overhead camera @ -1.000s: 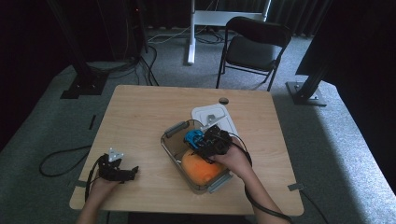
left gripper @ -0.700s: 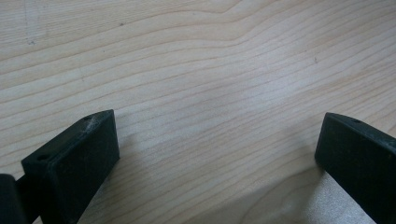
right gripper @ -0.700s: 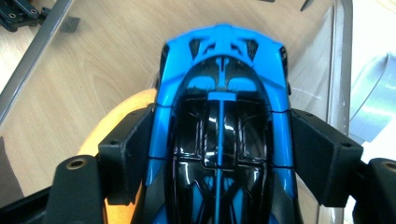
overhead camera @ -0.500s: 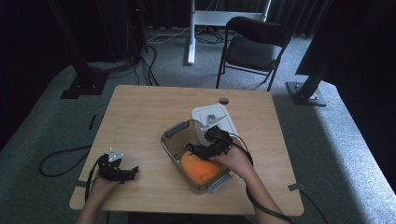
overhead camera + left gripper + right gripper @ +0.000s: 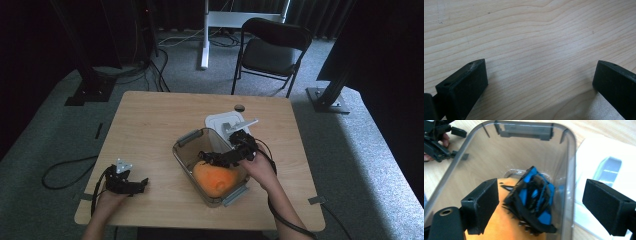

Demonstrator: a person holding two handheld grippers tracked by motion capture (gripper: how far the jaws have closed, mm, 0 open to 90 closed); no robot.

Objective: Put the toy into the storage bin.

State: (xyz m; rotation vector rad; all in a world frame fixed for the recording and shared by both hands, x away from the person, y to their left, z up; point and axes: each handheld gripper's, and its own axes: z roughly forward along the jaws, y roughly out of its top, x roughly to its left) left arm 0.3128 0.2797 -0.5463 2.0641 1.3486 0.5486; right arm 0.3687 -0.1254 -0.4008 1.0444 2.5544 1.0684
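A clear plastic container [image 5: 186, 138] stands on the wooden table [image 5: 150, 125], with a rounded orange thing [image 5: 215, 181] in it. My right gripper [image 5: 216, 159] hangs over the container's far end. Its jaws have just been opening and now stand wide apart. In the right gripper view a blue-and-black spiky object [image 5: 534, 197] lies loose below the right gripper [image 5: 544, 195], partly on the orange thing [image 5: 496, 230] and against the container wall [image 5: 570, 170]; neither pad touches it. My left gripper [image 5: 142, 184] rests open on bare wood near the table's front left; the left gripper [image 5: 539, 80] has nothing between its jaws.
A white lid [image 5: 220, 121] lies flat right behind the container, also in the right gripper view as the lid [image 5: 599, 165]. A small round mark [image 5: 239, 107] sits on the table beyond it. A black chair [image 5: 272, 47] stands past the far edge. Bare wood spreads across the table's left half.
The right gripper has let go of the blue-and-black object, which has dropped from above the container's rim into the container. The left gripper has stayed put.
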